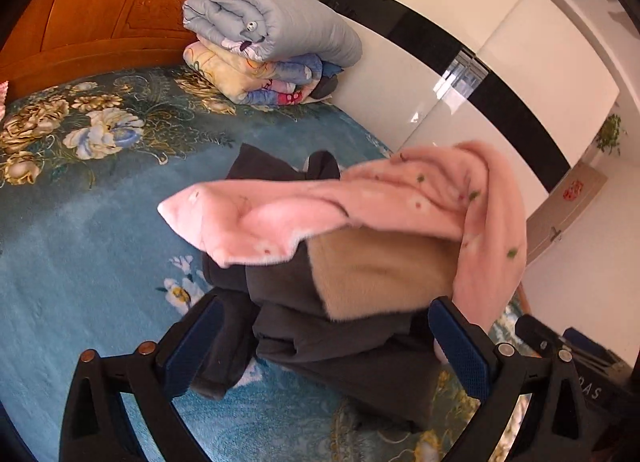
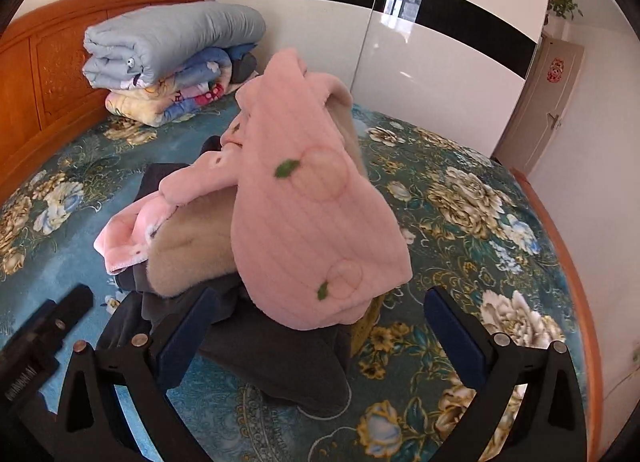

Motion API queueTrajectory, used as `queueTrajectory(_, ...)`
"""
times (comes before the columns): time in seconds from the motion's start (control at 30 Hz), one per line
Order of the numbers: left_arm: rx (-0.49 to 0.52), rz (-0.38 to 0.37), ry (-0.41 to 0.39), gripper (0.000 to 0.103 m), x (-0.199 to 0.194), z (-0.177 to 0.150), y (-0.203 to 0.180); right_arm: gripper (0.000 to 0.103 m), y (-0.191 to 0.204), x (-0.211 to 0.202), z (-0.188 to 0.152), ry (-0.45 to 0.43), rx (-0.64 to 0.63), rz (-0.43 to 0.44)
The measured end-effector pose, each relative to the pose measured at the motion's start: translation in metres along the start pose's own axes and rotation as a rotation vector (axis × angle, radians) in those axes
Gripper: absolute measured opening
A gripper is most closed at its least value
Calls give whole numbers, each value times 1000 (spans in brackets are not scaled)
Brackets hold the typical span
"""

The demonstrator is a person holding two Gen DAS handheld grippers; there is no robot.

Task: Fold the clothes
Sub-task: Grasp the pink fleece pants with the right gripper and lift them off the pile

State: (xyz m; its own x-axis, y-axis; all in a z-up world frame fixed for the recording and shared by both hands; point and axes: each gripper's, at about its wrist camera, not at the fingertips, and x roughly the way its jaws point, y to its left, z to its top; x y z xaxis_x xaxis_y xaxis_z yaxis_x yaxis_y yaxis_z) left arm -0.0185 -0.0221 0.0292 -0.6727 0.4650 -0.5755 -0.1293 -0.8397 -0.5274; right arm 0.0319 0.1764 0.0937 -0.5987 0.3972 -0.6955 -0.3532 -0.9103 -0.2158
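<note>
The left hand-held gripper (image 1: 324, 346) has its jaws spread wide with nothing pinched; the dark grey garment (image 1: 320, 326) at the bottom of the clothes pile lies between and just beyond its blue pads (image 1: 460, 350). The right hand-held gripper (image 2: 320, 326) is equally wide apart and holds nothing, its fingers framing the near edge of the same pile. On the dark grey garment (image 2: 280, 354) rests a beige fleece piece (image 1: 380, 274), and over that a pink fleece garment (image 2: 312, 221) with small green leaf prints is heaped loosely, unfolded. The pile sits on the bed's blue floral cover (image 1: 80, 229). Beyond the pile, against the wooden headboard (image 1: 120, 9), a stack of folded quilts (image 1: 264, 37) lies, with a white wardrobe (image 2: 420, 73) beside it.
</note>
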Motion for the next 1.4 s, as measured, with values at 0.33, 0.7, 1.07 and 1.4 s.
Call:
queueTrajectory(0.33,-3,17,-86,103,-16,-2,13,103,14,-3,-2,-84,-115,36)
queueTrajectory(0.7,183,163,-85,103,-19,-48,-79,103,-59,10,-23,-163,-34,282)
queueTrajectory(1.07,247,271,-50,103,-19,-51,-113,103,-49,78,93,-115,-110,383)
queueTrajectory(1.4,259,361,-61,103,-44,-47,-74,42,-26,139,145,96,-63,312)
